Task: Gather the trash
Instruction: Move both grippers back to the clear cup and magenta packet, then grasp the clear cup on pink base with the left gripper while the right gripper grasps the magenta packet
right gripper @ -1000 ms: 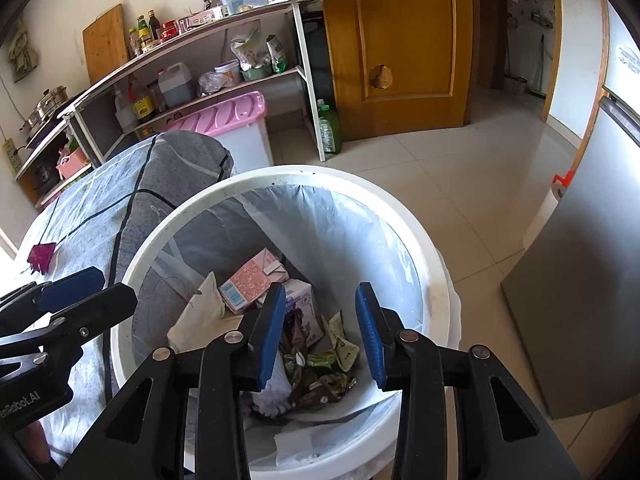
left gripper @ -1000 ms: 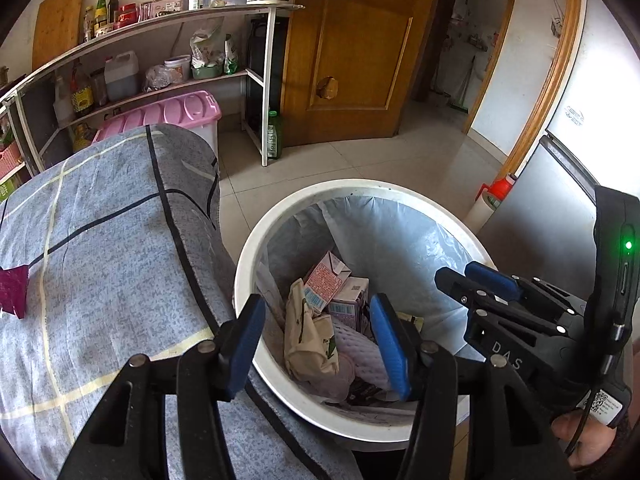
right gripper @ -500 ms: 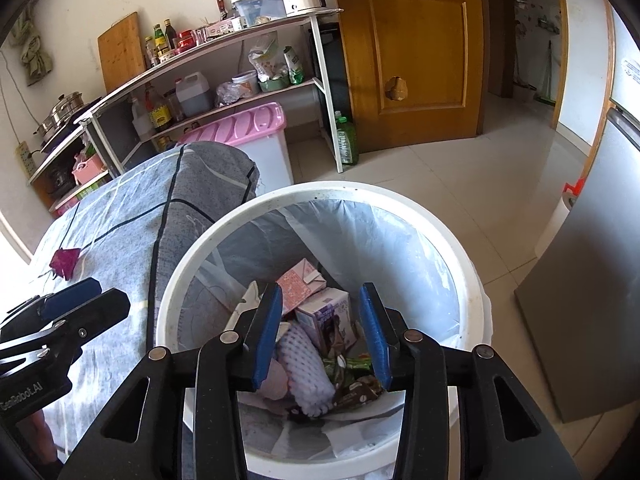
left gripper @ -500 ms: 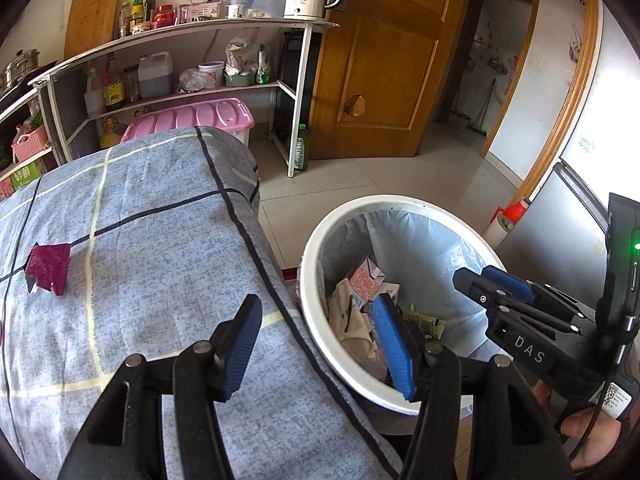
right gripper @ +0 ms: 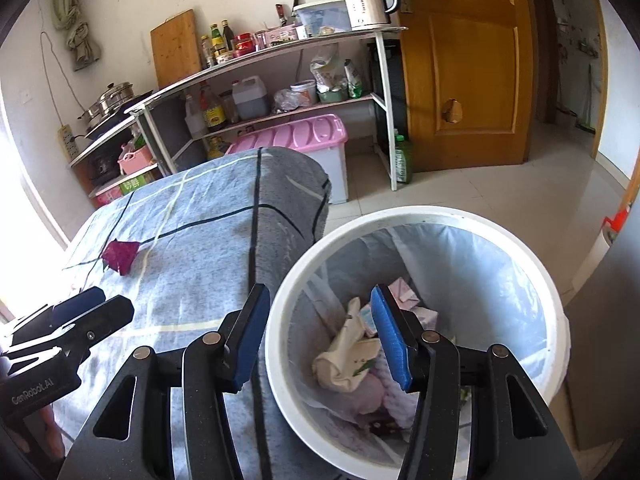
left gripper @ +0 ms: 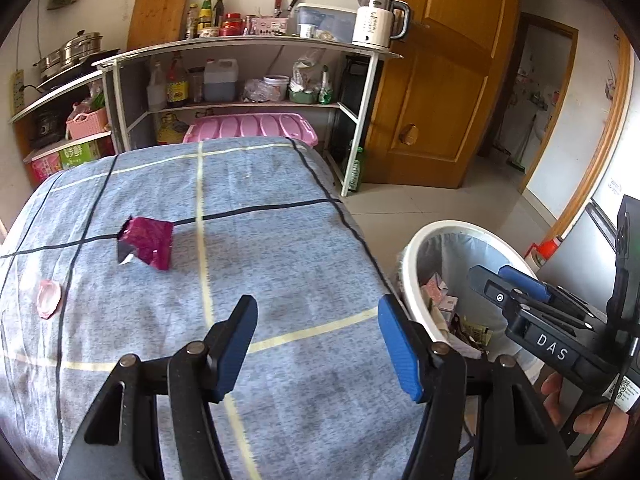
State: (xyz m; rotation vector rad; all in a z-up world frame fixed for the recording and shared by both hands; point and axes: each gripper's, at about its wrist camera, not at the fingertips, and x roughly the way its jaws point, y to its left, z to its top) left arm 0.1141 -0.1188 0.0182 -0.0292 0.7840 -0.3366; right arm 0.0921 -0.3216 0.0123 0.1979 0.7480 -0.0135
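Note:
A crumpled magenta wrapper (left gripper: 147, 241) lies on the blue-grey checked tablecloth (left gripper: 280, 248), and a small pink scrap (left gripper: 49, 299) lies near the left edge. The wrapper also shows in the right wrist view (right gripper: 119, 257). A white trash bin (right gripper: 420, 216) with a clear liner stands beside the table and holds cartons and bags; it also shows in the left wrist view (left gripper: 412, 280). My left gripper (left gripper: 318, 350) is open and empty above the cloth. My right gripper (right gripper: 320, 336) is open and empty over the bin's near rim.
A metal shelf rack (left gripper: 248, 44) with bottles, a kettle and pots stands behind the table. A pink-lidded storage box (left gripper: 252, 128) sits under it. A wooden door (left gripper: 440, 80) is at the back right. A grey appliance (right gripper: 608, 320) stands right of the bin.
My left gripper has swung left from over the bin to over the tablecloth, bringing the magenta wrapper and pink scrap into view. My right gripper has pulled back and up from the bin.

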